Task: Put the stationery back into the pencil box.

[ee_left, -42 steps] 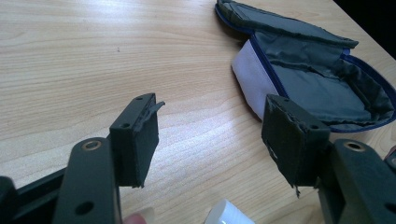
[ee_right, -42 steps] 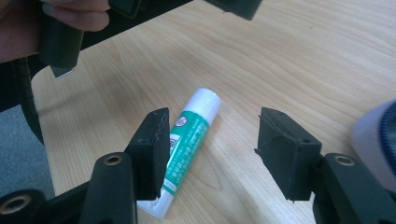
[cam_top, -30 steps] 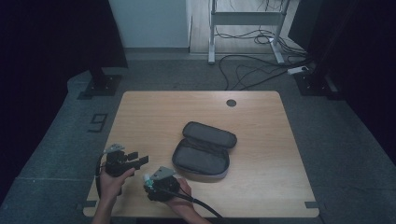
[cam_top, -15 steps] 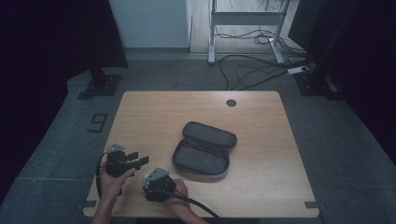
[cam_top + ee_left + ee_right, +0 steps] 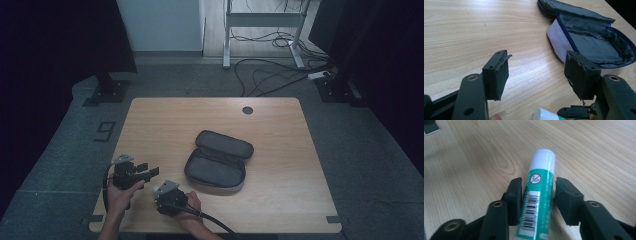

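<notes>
A green glue stick point(image 5: 542, 160) with a white cap lies between the jaws of my right gripper point(image 5: 539, 185), which press on both its sides just above the wooden table point(image 5: 599, 150). My right gripper point(image 5: 160, 190) is near the table's front edge, left of centre. My left gripper point(image 5: 148, 170) hangs beside it to the left, open and empty. In the left gripper view the wide-open left gripper point(image 5: 537, 62) points at the open dark grey pouch point(image 5: 594, 45), with the stick's white cap point(image 5: 546, 115) at the bottom edge. The pouch point(image 5: 217, 160) lies mid-table with its lid folded back.
A round cable hole point(image 5: 247, 110) is at the table's far edge point(image 5: 215, 99). Cables and desk legs point(image 5: 260, 35) lie on the floor beyond. A thick cable point(image 5: 215, 225) trails from my right gripper off the front edge.
</notes>
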`<state>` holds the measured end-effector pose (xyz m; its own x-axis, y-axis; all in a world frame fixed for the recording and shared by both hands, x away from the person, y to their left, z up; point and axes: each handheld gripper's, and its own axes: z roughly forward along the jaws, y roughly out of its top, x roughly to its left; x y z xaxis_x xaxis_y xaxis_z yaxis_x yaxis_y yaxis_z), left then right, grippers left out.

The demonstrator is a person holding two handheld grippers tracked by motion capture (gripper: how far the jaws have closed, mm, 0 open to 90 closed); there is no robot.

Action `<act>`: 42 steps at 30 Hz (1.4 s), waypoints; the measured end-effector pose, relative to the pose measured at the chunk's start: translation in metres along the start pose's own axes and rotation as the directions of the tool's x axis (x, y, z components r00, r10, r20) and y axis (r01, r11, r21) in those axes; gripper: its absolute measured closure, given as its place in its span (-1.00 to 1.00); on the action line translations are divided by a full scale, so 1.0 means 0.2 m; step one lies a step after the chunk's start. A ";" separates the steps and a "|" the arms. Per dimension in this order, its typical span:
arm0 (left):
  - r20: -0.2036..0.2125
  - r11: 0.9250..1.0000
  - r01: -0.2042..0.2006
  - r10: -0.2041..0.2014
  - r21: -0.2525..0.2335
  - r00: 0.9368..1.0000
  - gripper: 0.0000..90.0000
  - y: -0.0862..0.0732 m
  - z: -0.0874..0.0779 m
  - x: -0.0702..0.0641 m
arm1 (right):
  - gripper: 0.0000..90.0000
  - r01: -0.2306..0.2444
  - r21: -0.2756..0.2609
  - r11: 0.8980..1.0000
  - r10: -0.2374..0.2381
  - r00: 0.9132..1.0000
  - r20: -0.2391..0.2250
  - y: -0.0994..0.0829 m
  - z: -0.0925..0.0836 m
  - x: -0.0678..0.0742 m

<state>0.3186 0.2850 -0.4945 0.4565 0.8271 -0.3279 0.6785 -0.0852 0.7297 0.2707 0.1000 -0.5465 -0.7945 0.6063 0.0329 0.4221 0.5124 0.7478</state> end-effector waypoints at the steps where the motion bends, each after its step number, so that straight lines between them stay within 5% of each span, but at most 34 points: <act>1: 0.000 1.000 0.000 0.000 -0.001 1.000 -0.19 0.00 0.00 0.00 | 0.42 0.009 0.002 1.000 -0.010 1.000 0.017 0.00 0.00 0.00; 16: -0.003 1.000 0.004 -0.004 0.000 1.000 -0.19 0.00 0.00 0.01 | 0.44 0.038 0.004 0.999 -0.038 0.999 -0.027 -0.01 -0.10 -0.03; 33: -0.008 1.000 0.005 -0.005 0.015 1.000 -0.19 -0.01 0.02 0.00 | 0.44 0.033 -0.062 0.998 -0.034 0.999 -0.013 -0.06 -0.30 -0.12; 42: -0.013 0.999 -0.001 0.001 0.032 1.000 -0.19 -0.02 0.04 0.00 | 0.44 -0.004 -0.111 0.994 0.005 1.000 0.008 -0.08 -0.41 -0.22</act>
<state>0.3210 0.2796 -0.5021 0.4499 0.8342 -0.3189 0.6959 -0.1036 0.7107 0.2635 0.0150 -0.5067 -0.7889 0.6138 0.0307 0.3736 0.4393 0.8170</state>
